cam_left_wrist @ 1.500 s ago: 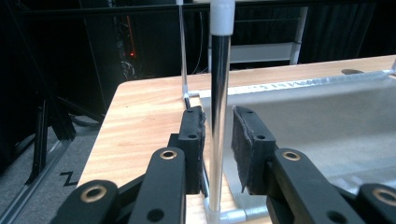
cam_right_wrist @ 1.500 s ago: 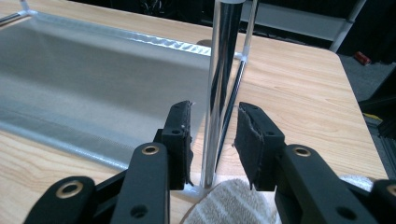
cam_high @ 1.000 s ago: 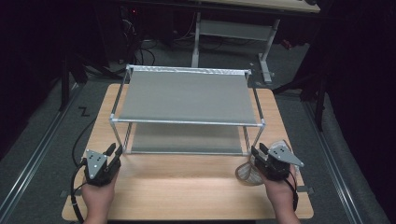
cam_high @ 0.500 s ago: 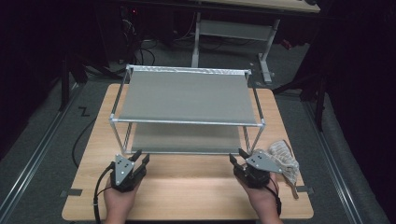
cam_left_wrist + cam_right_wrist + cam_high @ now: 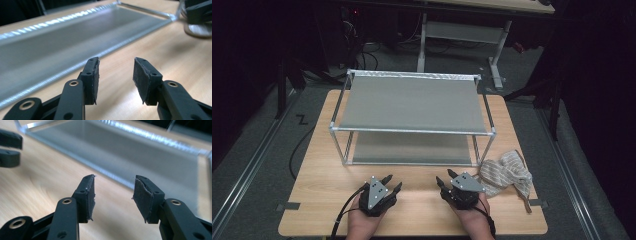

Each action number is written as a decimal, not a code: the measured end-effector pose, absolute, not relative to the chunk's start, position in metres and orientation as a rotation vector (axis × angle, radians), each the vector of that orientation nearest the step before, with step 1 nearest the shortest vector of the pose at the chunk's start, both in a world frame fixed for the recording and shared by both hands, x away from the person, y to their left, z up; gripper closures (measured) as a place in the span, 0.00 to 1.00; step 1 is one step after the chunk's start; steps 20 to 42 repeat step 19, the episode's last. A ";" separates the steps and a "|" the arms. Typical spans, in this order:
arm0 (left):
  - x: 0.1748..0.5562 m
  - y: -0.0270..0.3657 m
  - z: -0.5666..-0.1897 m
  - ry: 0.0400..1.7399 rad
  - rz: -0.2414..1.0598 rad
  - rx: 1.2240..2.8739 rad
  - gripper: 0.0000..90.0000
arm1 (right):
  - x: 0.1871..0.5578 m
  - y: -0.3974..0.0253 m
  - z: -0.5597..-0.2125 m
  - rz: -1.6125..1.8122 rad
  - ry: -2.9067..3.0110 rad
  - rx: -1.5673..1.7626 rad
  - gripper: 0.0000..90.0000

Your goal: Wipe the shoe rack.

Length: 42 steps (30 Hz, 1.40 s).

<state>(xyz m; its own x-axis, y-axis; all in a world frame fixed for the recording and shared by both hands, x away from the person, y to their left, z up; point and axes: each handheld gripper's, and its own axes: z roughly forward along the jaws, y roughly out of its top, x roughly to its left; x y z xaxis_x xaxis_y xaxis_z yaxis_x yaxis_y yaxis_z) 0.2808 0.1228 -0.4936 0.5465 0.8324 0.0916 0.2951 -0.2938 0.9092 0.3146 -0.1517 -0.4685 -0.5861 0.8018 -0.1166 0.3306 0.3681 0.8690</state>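
A two-tier metal shelf rack (image 5: 412, 105) stands on the wooden table (image 5: 317, 175). A beige striped cloth (image 5: 507, 172) lies crumpled on the table at the right. My left gripper (image 5: 391, 183) sits near the front edge, open and empty, its jaws apart toward the rack's lower shelf (image 5: 50, 47). My right gripper (image 5: 446, 178) is beside it, just left of the cloth, also open with nothing between its pads (image 5: 140, 195). The lower shelf (image 5: 140, 155) lies ahead of it. The other gripper's jaws (image 5: 10, 147) show at the far left of the right gripper view.
The rack takes up the table's middle and back. Bare wood lies between the rack's front rail and the table's front edge. Cables (image 5: 302, 145) trail off the left side. Dark floor and desk legs (image 5: 494, 55) lie beyond the table.
Both grippers have moved inward from the table's sides toward the front centre. The right gripper has come away from the cloth, which now lies uncovered at the right.
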 end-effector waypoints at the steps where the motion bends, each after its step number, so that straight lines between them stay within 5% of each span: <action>1: 0.279 0.122 -0.494 0.913 0.724 1.856 0.62 | 0.315 -0.151 -0.473 1.143 2.112 0.988 0.56; 42: 0.274 0.125 -0.492 0.907 0.718 1.850 0.61 | 0.313 -0.152 -0.481 1.110 2.140 0.989 0.55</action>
